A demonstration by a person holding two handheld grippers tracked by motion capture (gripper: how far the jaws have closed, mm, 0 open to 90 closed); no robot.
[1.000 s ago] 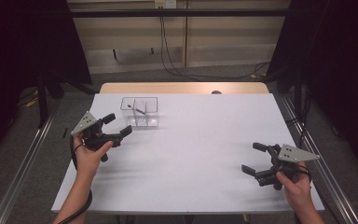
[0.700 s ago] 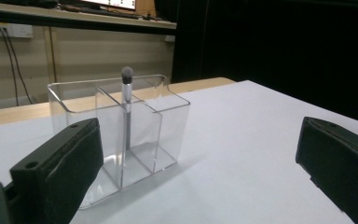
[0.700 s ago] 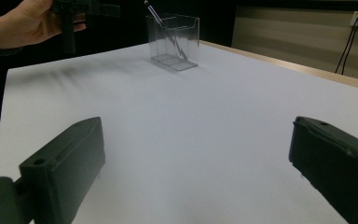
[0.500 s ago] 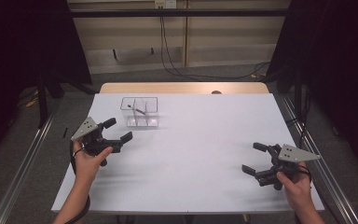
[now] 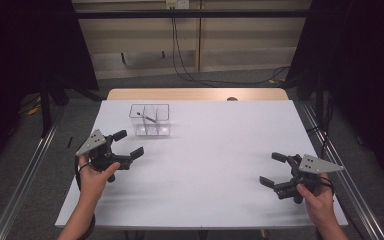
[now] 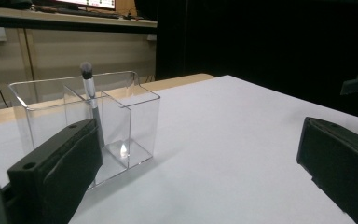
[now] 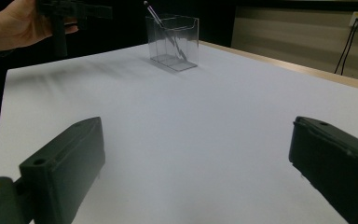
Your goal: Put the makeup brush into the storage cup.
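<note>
A clear divided organizer [image 5: 150,120] stands near the far left of the white counter [image 5: 220,150], with a slim makeup brush [image 6: 89,95] leaning inside one compartment. The left hand-held gripper [image 5: 125,145] hovers just in front of it, jaws wide and empty, seemingly lined up to reach the brush. The right hand-held gripper [image 5: 275,170] waits near the right edge, also wide open, holding nothing.

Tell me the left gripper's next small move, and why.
Probably ease the left gripper forward toward the clear organizer. Its jaws stand wide open and hold nothing, and the brush leaning inside the box lies just ahead of them. The right gripper sits open, far across the table.
</note>
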